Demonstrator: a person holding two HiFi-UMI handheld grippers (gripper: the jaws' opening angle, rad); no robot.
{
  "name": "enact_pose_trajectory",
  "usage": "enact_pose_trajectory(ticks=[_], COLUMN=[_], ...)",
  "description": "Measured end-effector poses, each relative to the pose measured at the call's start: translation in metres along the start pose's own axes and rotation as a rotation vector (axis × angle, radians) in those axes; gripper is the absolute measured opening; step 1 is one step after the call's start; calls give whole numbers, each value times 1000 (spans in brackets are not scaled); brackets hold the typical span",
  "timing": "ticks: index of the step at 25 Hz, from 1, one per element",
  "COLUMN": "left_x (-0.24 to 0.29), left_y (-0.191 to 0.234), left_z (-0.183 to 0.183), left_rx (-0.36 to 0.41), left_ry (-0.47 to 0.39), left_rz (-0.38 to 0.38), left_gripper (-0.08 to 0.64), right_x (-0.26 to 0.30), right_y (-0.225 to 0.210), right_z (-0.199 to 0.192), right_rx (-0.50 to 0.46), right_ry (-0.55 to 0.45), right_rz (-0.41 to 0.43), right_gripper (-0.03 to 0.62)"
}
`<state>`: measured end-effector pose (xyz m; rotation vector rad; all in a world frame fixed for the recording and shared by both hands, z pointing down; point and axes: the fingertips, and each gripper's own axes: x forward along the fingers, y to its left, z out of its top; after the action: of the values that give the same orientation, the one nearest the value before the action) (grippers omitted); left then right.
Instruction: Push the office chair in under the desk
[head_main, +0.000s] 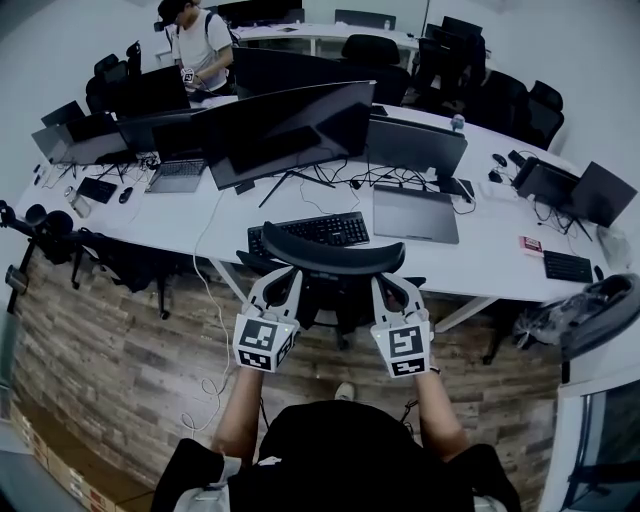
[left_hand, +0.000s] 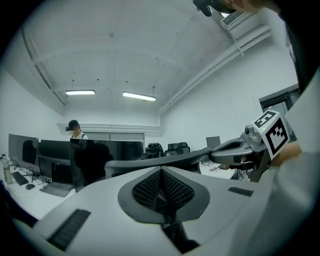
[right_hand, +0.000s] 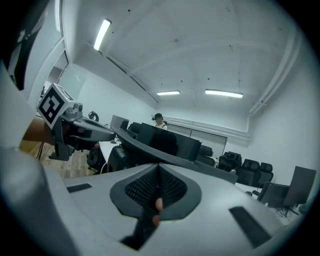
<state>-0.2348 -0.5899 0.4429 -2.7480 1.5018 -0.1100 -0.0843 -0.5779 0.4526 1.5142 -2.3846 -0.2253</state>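
Note:
The black office chair (head_main: 335, 300) stands at the white desk (head_main: 490, 255), with its curved headrest (head_main: 333, 256) close to the desk edge. My left gripper (head_main: 282, 280) and right gripper (head_main: 390, 285) sit side by side just behind the headrest, tips at the top of the chair back. Both are shut with nothing between the jaws. In the left gripper view the shut jaws (left_hand: 161, 172) point at the headrest (left_hand: 150, 162), with the right gripper (left_hand: 250, 147) alongside. The right gripper view shows its shut jaws (right_hand: 159, 167), the headrest (right_hand: 145, 145) and the left gripper (right_hand: 75, 127).
On the desk are a keyboard (head_main: 308, 231), a large monitor (head_main: 285, 130), a closed laptop (head_main: 415, 213) and cables. A person (head_main: 203, 45) sits at the far side. Other chairs (head_main: 500, 100) stand behind. A grey chair (head_main: 590, 315) is at the right, on the wood floor (head_main: 120, 340).

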Motion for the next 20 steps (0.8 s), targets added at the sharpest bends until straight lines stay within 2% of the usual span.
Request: enact_pose_trajectory(ticks=[9,20], left_x=[-2,-4], left_y=[-2,-6], left_z=[0,-12], left_rx=[19,74], left_ry=[-19,1], left_rz=[27,42], left_gripper=[14,14], right_x=[-6,-9], right_y=[-9,-5], right_z=[-12,-22], right_rx=[55,41], right_ry=[9,34], right_rz=[-15,-12], right_gripper=[23,23])
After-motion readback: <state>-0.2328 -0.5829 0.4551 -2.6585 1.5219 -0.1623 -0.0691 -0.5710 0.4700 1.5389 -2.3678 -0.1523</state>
